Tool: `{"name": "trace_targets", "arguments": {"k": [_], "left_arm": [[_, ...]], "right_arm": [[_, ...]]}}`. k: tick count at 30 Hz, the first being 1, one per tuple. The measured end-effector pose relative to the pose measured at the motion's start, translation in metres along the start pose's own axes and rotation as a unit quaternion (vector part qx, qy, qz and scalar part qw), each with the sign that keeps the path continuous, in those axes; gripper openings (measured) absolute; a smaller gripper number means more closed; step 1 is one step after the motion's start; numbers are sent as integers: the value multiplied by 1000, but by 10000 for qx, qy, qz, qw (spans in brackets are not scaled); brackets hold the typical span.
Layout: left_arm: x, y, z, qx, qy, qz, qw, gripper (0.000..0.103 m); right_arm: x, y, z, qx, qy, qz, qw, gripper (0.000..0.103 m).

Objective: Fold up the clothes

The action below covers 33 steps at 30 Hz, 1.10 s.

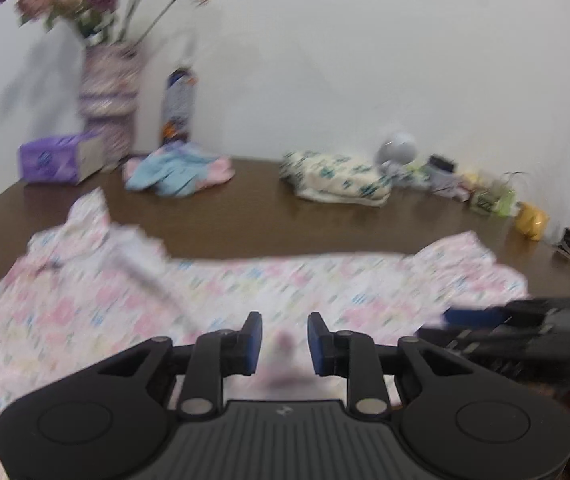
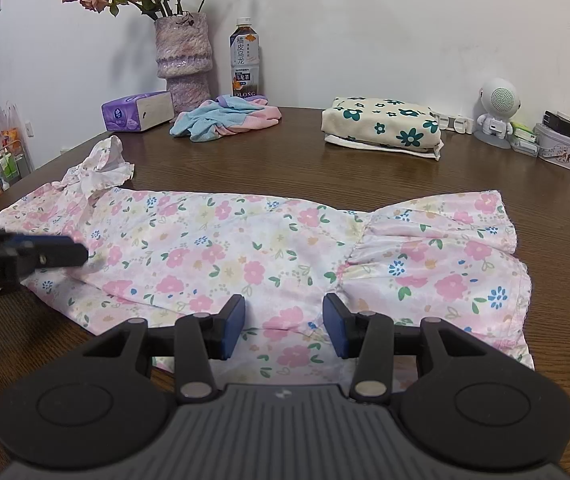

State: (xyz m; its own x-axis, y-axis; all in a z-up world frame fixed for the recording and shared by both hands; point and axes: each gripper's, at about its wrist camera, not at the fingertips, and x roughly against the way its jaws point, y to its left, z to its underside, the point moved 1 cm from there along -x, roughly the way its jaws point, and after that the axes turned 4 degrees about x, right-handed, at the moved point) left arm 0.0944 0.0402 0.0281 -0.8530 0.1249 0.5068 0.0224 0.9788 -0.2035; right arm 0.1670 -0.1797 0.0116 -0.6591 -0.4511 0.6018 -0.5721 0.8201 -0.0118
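A white dress with pink flowers [image 2: 225,240] lies spread flat across the brown wooden table [image 2: 285,152], its ruffled sleeve at the far left and its gathered skirt at the right. My right gripper [image 2: 283,328] hovers open over the dress's near edge at the waist seam, with nothing between its pads. My left gripper [image 1: 285,340] is over the bodice end of the dress [image 1: 245,292]; its pads stand apart with a blurred pink hump of fabric in the gap, not visibly pressed. In the right wrist view the left gripper [image 2: 83,254] reaches in from the left edge.
Along the back wall stand a purple tissue box [image 2: 137,112], a vase of dried flowers [image 2: 183,60] and a tea bottle [image 2: 245,60]. A blue-and-pink cloth heap [image 2: 221,118] and a folded floral stack [image 2: 381,126] lie behind the dress. A white speaker figure [image 2: 495,112] and tins crowd the far right.
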Motion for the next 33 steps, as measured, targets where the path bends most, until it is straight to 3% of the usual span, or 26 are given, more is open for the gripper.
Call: {"name": "trace_targets", "arguments": {"k": [4,10,13,20,23,27,30,33], "left_arm": [[-25,-23,-23,-260,99,263,9993,28],[-78,-39,-29,-177,789,555,9952,24],[-97,-38,-21,-187,935,366,9948,23],[-109,-6,-30,76,691,-152,9975,20],[-104,8,-32,270,680,-79,9973,17],[-102,11,-32,169,646,23,9978,17],[-101,11,-32,195,658,22,9976,17],[-100,12,-37,331,643,109,9973,17]], "right_arm": [[0,0,0,8,2,5,10000,44],[0,1,0,15,4,9,10000,44],[0,1,0,19,4,11,10000,44],[0,0,0,32,9,19,10000,44],[-1,0,0,30,9,14,10000,44],[0,-1,-5,-31,-2,-32,10000,43],[6,1,-28,-140,-365,-71,9992,43],[-17,9,-56,-26,-255,26,9997,38]]}}
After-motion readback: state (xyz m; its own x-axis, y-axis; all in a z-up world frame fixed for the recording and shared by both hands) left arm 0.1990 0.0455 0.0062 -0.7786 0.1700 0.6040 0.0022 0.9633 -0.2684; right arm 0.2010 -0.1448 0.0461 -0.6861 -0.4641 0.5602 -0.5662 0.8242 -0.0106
